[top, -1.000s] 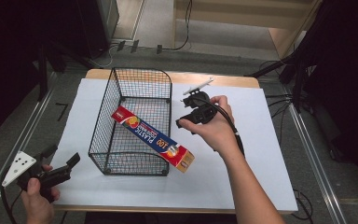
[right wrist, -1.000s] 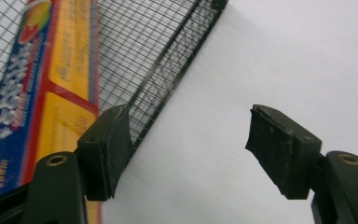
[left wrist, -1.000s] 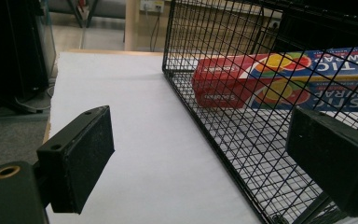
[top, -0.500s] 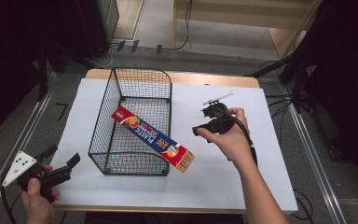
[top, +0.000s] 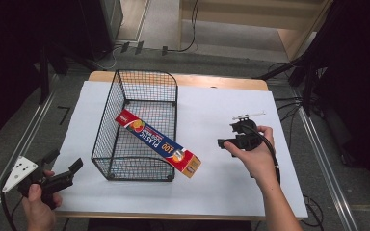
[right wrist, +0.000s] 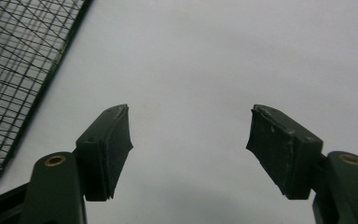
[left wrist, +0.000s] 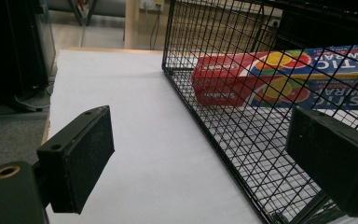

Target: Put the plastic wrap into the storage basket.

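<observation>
Black wire basket (top: 139,125), red-and-blue plastic wrap box (top: 158,143), white table cover (top: 221,110)

A white-covered table (top: 221,183) carries a black wire basket (top: 139,125) standing upright.

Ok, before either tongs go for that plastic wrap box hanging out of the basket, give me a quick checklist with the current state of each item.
1. Right tongs open, nothing between the jaws: ok.
2. Left tongs open and empty: ok.
3. Plastic wrap box fully inside the wire basket: not ok; one end juts over the near right rim.
4. Protruding box end free to grasp: ok; nothing touches it in the high view.
5. Path from right tongs to the box end: ok; bare white table cover between them.
6. Box firmly seated against tipping: cannot tell.
</observation>
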Demonstrator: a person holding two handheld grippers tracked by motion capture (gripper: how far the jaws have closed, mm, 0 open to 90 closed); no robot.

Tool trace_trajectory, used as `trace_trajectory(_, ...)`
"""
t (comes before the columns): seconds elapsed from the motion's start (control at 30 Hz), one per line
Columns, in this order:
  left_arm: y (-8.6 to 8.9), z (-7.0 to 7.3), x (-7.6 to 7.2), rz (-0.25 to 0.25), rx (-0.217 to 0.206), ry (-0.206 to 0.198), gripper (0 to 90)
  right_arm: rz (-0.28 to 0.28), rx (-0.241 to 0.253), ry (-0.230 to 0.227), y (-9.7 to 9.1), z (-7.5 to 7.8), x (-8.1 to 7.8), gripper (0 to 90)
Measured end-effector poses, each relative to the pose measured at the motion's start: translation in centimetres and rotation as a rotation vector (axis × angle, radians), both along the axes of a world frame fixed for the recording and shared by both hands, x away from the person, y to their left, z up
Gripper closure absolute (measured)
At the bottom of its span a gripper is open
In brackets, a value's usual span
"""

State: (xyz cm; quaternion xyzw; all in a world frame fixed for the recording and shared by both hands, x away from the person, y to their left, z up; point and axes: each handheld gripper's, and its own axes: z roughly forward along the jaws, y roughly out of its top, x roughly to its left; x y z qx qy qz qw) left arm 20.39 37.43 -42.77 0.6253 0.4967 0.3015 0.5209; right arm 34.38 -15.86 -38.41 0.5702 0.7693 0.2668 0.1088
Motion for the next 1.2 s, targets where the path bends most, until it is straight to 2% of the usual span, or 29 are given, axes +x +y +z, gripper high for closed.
trace_trajectory(0.17, -0.2, 0.0, -0.1, -0.004, 0.005, 0.002, 8.0, -0.010, 0.050, -0.018, -2.2, -1.7, -1.1, 30.4)
trace_trajectory(0.43, -0.2, -0.1, -0.1, -0.004, 0.005, 0.003, 8.1, -0.051, 0.067, -0.026, -4.8, -3.5, -2.4, 30.4)
trace_trajectory(0.5, -0.3, -0.1, -0.1, -0.007, 0.013, 0.008, 8.1, -0.074, 0.087, -0.038, -6.0, -4.1, -2.9, 30.4)
trace_trajectory(0.6, -0.4, -0.1, 0.0, -0.007, 0.012, 0.009, 8.1, -0.086, 0.094, -0.046, -6.7, -4.5, -3.3, 30.4)
trace_trajectory(0.7, -0.3, -0.2, 0.0, -0.007, 0.012, 0.009, 8.1, -0.096, 0.088, -0.079, -7.9, -5.3, -4.2, 30.4)
trace_trajectory(0.77, -0.3, -0.2, 0.0, -0.006, 0.011, 0.009, 8.1, -0.097, 0.089, -0.084, -8.1, -5.4, -4.4, 30.4)
trace_trajectory(0.93, -0.2, -0.2, -0.1, -0.003, 0.010, 0.011, 8.1, -0.122, 0.100, -0.129, -10.1, -6.1, -5.7, 30.3)
trace_trajectory(1.2, -0.4, -0.3, 0.0, -0.003, 0.018, 0.019, 8.1, -0.154, 0.113, -0.143, -12.1, -7.3, -7.2, 30.4)
